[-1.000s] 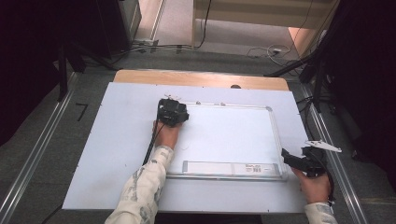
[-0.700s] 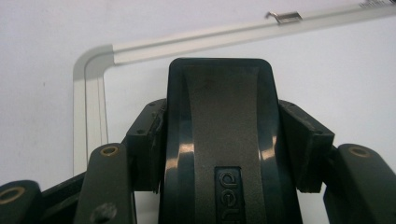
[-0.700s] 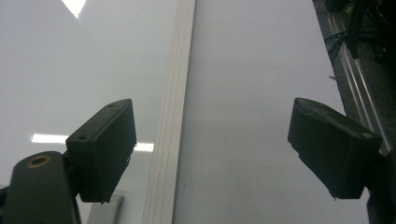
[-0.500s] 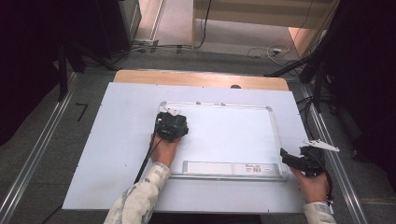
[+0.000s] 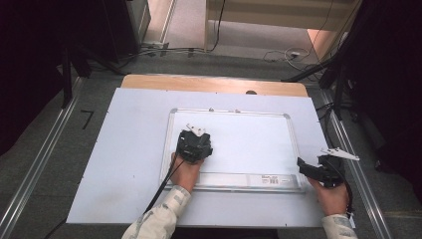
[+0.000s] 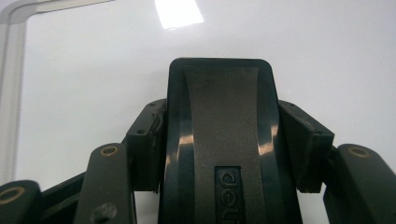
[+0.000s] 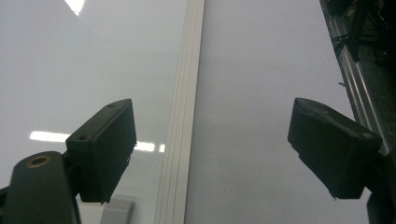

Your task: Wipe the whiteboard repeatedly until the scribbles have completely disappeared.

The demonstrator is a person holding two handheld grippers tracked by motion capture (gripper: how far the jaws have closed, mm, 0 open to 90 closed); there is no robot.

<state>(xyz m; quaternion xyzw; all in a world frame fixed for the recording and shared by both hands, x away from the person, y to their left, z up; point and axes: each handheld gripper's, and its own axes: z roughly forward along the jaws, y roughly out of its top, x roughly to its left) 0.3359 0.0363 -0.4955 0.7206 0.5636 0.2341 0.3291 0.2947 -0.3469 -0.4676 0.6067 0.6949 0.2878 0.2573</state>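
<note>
Grey carpet and dark stands surround the table [image 5: 99, 164], whose white top carries a framed whiteboard [image 5: 249, 139] lying flat near its middle. Compared with a second ago, the left gripper [image 5: 193, 144] has slid from the board's far left corner toward the person, and now sits over the left part of the board, closer to its near edge. The right gripper [image 5: 311, 172] has kept its place at the board's near right corner.

From above, what the left gripper holds is hidden under its body. The left gripper view shows it: the jaws are clamped on a black eraser [image 6: 219, 140] with a grey felt-like face, pressed flat on the white surface, with the board's frame [image 6: 11, 88] running along the left of that view.

The right gripper view shows its jaws [image 7: 212, 154] standing wide apart with nothing between the pads; they straddle the board's pale frame strip [image 7: 184, 116], board on one side and white tabletop on the other.
</note>
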